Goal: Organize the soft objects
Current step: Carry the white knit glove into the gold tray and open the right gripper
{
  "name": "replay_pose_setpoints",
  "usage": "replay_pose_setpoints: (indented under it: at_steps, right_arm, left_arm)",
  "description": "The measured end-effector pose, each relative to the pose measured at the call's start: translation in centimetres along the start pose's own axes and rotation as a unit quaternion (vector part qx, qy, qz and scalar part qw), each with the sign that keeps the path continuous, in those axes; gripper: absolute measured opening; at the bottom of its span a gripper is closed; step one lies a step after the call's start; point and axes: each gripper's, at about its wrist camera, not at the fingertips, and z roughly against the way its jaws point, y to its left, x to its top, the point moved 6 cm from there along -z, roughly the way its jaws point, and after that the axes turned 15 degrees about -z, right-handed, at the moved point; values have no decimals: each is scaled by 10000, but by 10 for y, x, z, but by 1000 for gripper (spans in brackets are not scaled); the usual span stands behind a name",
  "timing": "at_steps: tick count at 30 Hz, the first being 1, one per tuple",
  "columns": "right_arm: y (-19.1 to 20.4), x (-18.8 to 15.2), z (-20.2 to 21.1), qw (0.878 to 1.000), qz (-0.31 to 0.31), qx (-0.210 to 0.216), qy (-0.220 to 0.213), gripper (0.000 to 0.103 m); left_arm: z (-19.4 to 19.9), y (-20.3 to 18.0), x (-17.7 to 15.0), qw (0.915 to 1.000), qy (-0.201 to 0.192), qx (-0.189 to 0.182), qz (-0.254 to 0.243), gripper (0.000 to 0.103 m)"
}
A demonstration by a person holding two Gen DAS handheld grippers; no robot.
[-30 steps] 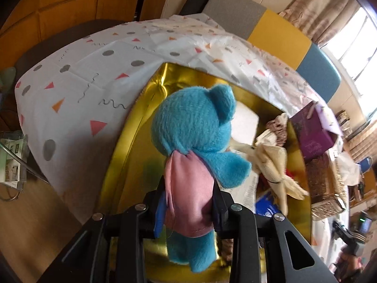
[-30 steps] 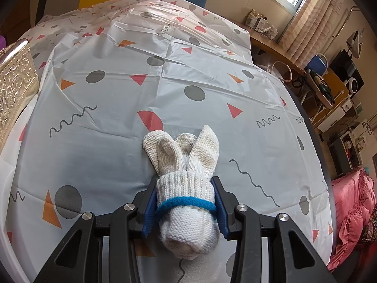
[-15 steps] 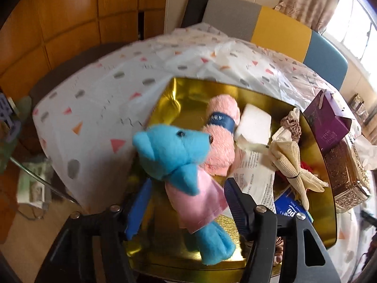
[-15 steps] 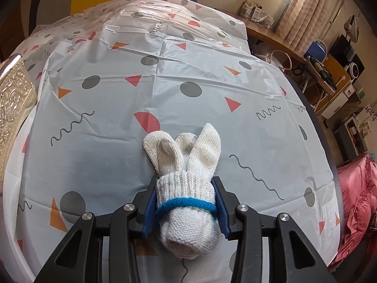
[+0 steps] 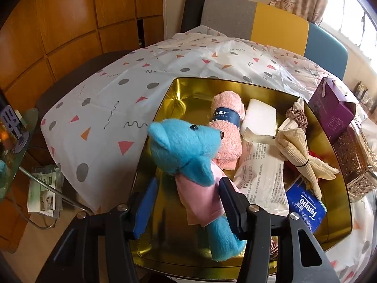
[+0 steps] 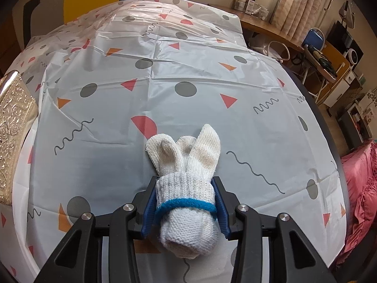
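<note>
Blue plush bear (image 5: 186, 151) in pink shirt sits between the left gripper (image 5: 187, 206) fingers, jaws spread wide; right pad touches the shirt, left pad apart from it. Bear lies in the gold tray (image 5: 179, 94), tilted, head up-left, feet toward the near rim. Same tray holds a rolled pink dishcloth (image 5: 226, 127), white sponge (image 5: 260, 120), cream net cloth (image 5: 299, 151), wet-wipe pack (image 5: 264, 179), blue Tempo tissue pack (image 5: 306, 207). Tray on the desk with patterned cloth (image 5: 117, 99).

Right wrist view: right gripper (image 6: 186, 208) clamped on a rolled white knit glove (image 6: 186, 186) with blue cuff band, fingertips of the glove pointing forward, above the desk cloth (image 6: 188, 70). Ornate gold box (image 6: 14, 122) at left edge.
</note>
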Motion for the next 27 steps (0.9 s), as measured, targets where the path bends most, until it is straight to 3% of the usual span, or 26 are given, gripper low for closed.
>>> replay_pose_setpoints:
  at_steps: [8,17,23,27]
  right_arm:
    - [4,-4,-3,9999,124,-56,-23,37]
    - [-2,4,-7,9978,-555,134,334,37]
    - [17,25,-9,9961,-710,152,510,36]
    - [40,47,3,9960,-709,347,408,36]
  left_arm:
    - [8,-4,3,9998,-147,-1,-132,56]
    - [21,-7,9,9988,-403,-54,-272,56]
    - [27,-4,11,9984,-481,-65,-292,56]
    - [28,-1,10,9984,-489,-99,-260,56]
